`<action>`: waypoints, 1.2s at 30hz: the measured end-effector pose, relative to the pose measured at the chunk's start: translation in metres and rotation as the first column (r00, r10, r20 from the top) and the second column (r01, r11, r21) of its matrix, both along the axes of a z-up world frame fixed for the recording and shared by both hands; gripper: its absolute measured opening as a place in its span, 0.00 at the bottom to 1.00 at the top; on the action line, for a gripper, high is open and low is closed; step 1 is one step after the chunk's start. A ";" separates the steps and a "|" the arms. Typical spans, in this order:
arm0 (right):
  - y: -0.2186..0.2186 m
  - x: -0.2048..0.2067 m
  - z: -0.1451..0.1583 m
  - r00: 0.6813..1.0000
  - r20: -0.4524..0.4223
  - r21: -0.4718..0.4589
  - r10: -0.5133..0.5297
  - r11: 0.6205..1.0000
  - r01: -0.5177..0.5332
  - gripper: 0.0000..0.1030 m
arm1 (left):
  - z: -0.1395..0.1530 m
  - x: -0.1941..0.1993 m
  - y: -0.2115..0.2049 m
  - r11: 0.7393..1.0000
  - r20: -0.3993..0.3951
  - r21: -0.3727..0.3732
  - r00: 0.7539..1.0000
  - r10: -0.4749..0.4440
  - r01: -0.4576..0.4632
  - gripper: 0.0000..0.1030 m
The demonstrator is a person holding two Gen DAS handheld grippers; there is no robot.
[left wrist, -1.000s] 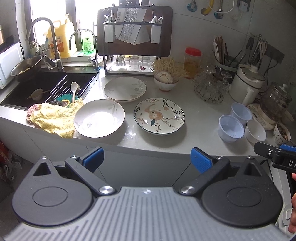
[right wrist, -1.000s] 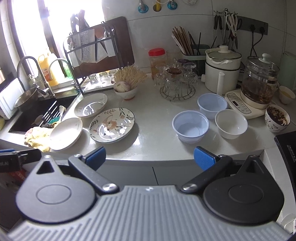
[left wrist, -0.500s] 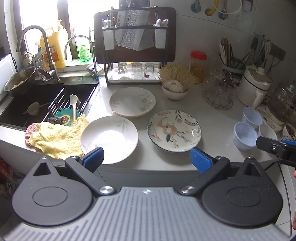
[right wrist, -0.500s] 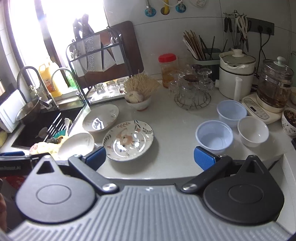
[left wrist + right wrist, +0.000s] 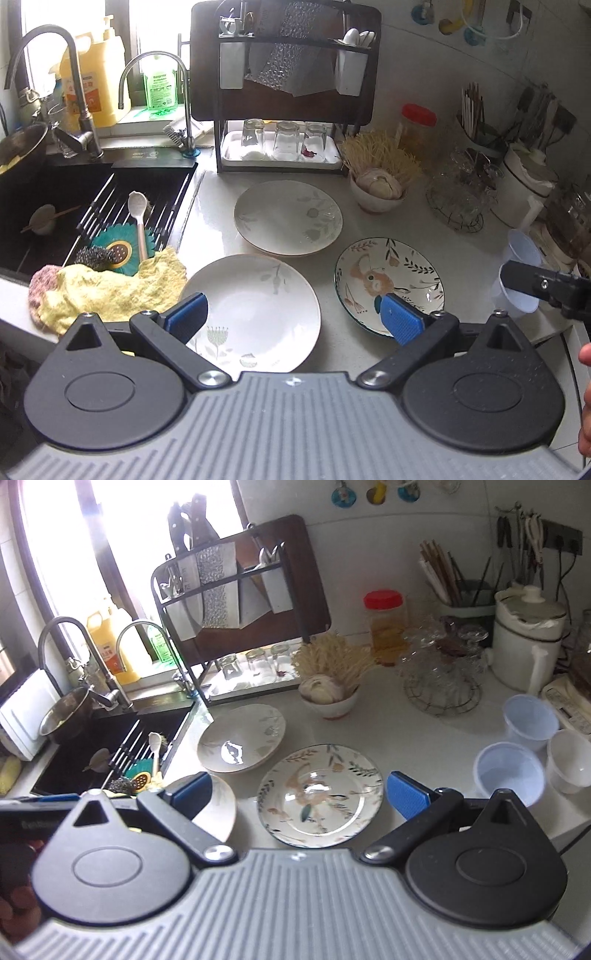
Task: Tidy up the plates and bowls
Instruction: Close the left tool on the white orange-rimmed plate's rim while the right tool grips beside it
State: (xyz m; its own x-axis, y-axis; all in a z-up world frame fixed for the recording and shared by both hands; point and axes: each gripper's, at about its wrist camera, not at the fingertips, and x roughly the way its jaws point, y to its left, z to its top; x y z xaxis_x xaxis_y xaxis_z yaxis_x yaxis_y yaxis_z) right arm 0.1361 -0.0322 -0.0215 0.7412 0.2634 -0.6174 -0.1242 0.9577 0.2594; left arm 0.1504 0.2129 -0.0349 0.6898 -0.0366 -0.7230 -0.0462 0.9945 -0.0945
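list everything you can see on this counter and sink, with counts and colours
white plates: 2, faint leaf print, counter beside the sink, one behind the other
patterned plate: 1, white with animal and leaves, right of them
blue bowls: 2, pale blue, far right of counter
white bowl: 1, beside the blue ones
garlic bowl: 1, white, behind the plates
yellow cloth: 1, sink edge
white spoon: 1, on the sink rack
glasses: 3, clear, upside down on the rack tray
red-lidded jar: 1, by the wall
left gripper: jaws open, over the near white plate
right gripper: jaws open, over the patterned plate
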 end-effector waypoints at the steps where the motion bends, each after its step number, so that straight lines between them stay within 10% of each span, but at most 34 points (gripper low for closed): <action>1: 0.007 0.005 -0.002 1.000 -0.007 0.003 -0.009 1.000 0.009 1.00 | -0.003 0.005 0.008 1.000 0.010 0.005 1.000 -0.014 0.014 0.98; 19: 0.099 0.047 -0.072 0.976 -0.199 0.028 -0.093 0.995 0.100 0.96 | -0.088 0.089 0.148 0.981 -0.155 -0.155 0.977 -0.144 0.120 0.98; 26: 0.112 0.053 -0.116 0.941 -0.327 0.085 -0.086 0.989 0.120 0.73 | -0.125 0.101 0.162 0.965 -0.194 -0.216 0.963 -0.189 0.146 0.96; 36: 0.119 0.061 -0.152 0.913 -0.384 0.109 -0.137 0.975 0.192 0.49 | -0.162 0.116 0.169 0.951 -0.254 -0.271 0.942 -0.218 0.148 0.65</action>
